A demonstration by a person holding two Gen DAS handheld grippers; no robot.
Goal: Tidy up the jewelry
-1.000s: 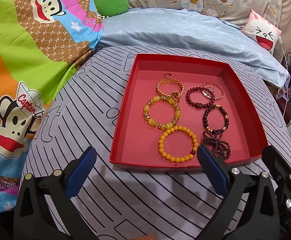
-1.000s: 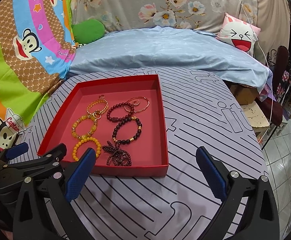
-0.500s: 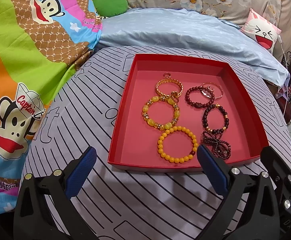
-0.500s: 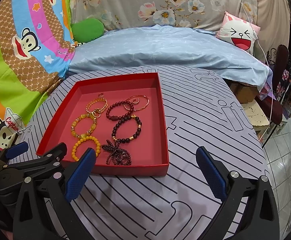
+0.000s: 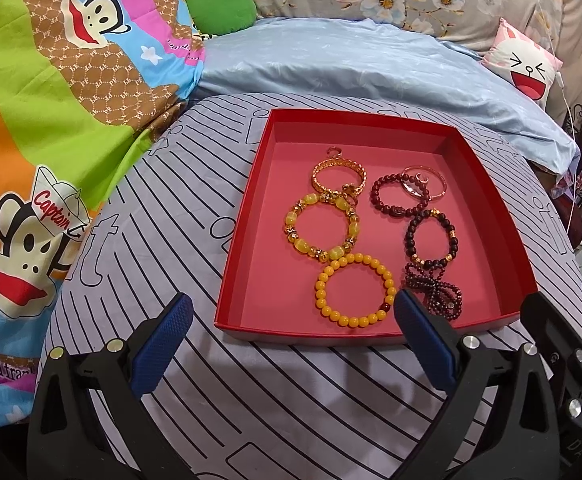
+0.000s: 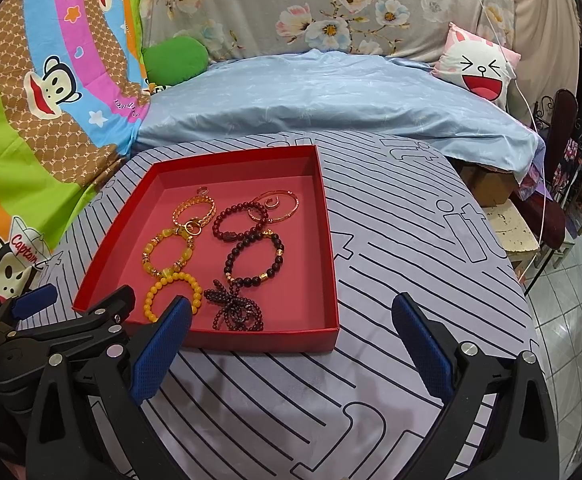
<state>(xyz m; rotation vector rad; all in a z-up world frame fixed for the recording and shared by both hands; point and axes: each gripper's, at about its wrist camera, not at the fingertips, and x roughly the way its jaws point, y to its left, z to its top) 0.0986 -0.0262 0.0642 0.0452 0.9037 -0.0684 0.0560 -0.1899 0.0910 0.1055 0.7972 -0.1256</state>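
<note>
A red tray [image 5: 247, 216] [image 6: 329, 280] sits on a striped grey cloth and holds several bracelets. On its left side lie a gold chain bracelet [image 5: 318, 176], a yellow-and-gold bead bracelet [image 5: 293, 236] and a plain yellow bead bracelet [image 5: 323, 304] [image 6: 149, 300]. On its right side lie a rose-gold bangle [image 5: 442, 188], two dark bead bracelets [image 5: 411, 240] [image 6: 231, 258] and a bunched dark bead strand [image 6: 235, 310]. My left gripper [image 5: 293, 338] is open and empty just before the tray's near edge. My right gripper [image 6: 291, 342] is open and empty, near the tray's near right corner.
The striped cloth [image 6: 411, 248] covers a round table. A blue quilt [image 5: 351, 64], a green cushion [image 5: 223, 12] and a rabbit-face pillow [image 6: 479, 64] lie behind it. A cartoon monkey blanket [image 5: 51, 120] hangs at left. Floor tiles [image 6: 571, 320] show at right.
Both grippers have drawn back slightly toward me, so the tray sits a little farther from them. The bracelets have not moved. Both grippers stay open.
</note>
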